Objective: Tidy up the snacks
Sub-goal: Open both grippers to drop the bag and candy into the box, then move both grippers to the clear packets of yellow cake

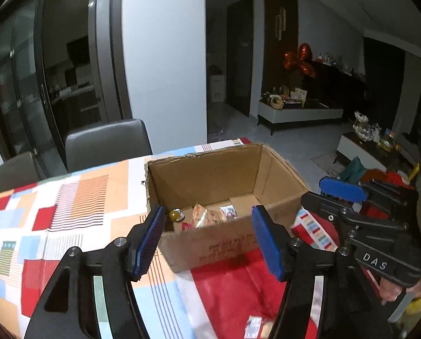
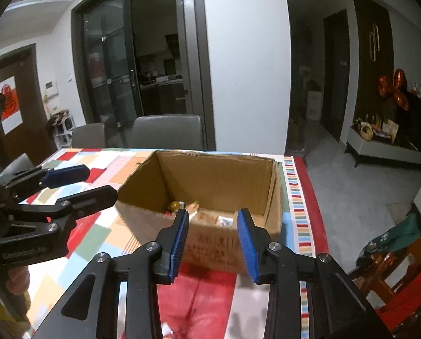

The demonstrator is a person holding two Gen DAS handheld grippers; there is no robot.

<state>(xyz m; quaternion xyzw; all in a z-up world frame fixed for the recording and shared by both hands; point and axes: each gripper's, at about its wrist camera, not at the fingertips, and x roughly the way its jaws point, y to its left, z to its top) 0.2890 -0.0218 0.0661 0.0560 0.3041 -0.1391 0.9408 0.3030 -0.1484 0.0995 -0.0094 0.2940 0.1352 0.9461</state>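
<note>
- Patterned tablecloth (image 1: 69, 212) covers the work surface.
- Cardboard box (image 1: 224, 243), 12 o'clock of both grippers, open-topped to receive items.
- Left gripper (image 1: 210, 240) and right gripper (image 2: 213, 240): jaws apart, empty, apparently ready to pick.
- Snacks (image 1: 207, 216) lie on the box floor; another packet (image 1: 254, 325) at 6 o'clock.

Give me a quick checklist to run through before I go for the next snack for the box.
1. Left gripper open and empty: ok.
2. Right gripper open and empty: ok.
3. Cardboard box upright, top open: ok.
4. Room left in the box beside the packets already inside: ok.
5. Next snack located: cannot tell; only a blurred packet shows at the left view's bottom edge.
6. Grippers apart from each other: ok.
</note>
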